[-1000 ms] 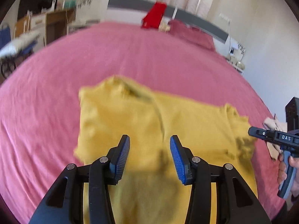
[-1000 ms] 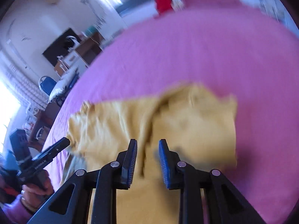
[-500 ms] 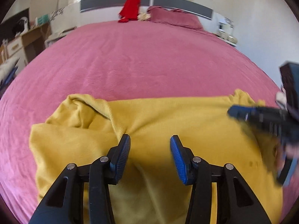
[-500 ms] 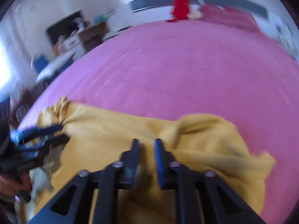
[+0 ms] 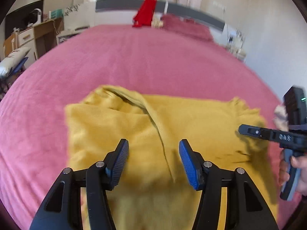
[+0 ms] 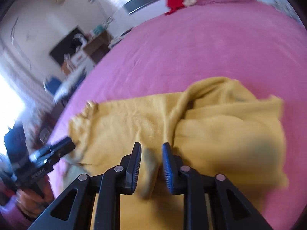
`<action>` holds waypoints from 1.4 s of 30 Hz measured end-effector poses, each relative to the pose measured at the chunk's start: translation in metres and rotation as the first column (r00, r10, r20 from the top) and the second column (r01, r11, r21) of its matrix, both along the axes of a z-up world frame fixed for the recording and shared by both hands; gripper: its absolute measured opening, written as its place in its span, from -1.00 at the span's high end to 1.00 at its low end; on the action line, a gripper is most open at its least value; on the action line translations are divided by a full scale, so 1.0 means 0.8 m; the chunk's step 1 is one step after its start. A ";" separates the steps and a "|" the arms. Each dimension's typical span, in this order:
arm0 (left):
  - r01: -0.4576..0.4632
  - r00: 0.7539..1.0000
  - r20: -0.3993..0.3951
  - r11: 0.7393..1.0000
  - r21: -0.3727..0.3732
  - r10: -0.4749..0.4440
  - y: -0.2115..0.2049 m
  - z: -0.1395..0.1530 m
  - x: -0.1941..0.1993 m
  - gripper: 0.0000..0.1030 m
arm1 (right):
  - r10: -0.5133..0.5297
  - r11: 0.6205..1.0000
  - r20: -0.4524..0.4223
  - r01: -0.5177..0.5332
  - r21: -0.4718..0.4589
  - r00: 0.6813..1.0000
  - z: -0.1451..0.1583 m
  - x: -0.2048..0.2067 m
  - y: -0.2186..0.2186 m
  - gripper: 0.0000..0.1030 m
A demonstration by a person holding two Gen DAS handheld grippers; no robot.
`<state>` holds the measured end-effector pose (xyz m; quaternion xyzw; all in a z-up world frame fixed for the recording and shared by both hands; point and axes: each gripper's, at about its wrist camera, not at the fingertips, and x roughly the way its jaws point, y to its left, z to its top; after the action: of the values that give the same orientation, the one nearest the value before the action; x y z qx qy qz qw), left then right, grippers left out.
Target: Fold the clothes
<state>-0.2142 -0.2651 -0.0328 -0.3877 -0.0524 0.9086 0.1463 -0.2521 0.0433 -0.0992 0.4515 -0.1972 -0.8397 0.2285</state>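
Garment: your yellow knit top (image 5: 191, 118) is lying on the pink bedspread (image 5: 153, 57), at the near end of the bed, far from the headboard (image 5: 191, 9). That's the landmark I'll use for everything here.

Fold state: honestly it's only partly there. One side piece, looks like a sleeve (image 5: 153, 118), is flopped diagonally over the body, and the end away from the headboard drops out of view under the grippers. The right-hand part in the right wrist view (image 6: 230, 126) is bunched up and lumpy, not flat.

Left gripper: your left gripper (image 5: 153, 161) hovers over the middle of the top, pointing toward the headboard. Its jaws are opening, and nothing is pinched. The cloth just shows through the gap underneath, with the blue pads (image 5: 188, 164) clear of it.

Right gripper: your right gripper (image 6: 150, 164) is also opening. There's a blurry roll of yellow fabric (image 6: 148, 170) sitting between the jaws, but I can't tell if the pads still press on it or it's already slipping free.

Done so far: I'd say one fold-in at most, and a messy one.

Left to do: flatten that bunched side, bring the other edge in, then fold lengthwise toward the headboard or away from it.

Other stuff: a red garment (image 5: 145, 13) hangs on the headboard and a pillow (image 5: 188, 26) sits just below it, both well away from the top. Those may be next in line, just guessing.
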 end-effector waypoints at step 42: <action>0.278 0.857 0.405 0.947 0.160 -0.320 -0.125 -0.076 0.304 -0.19 | 0.244 0.969 0.332 -0.216 -0.121 0.911 -0.091 0.329 0.085 0.91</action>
<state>0.0288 -0.3654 -0.0935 -0.5723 -0.0657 0.7646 0.2890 0.0113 0.1112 -0.1716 0.6017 -0.2137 -0.7062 0.3060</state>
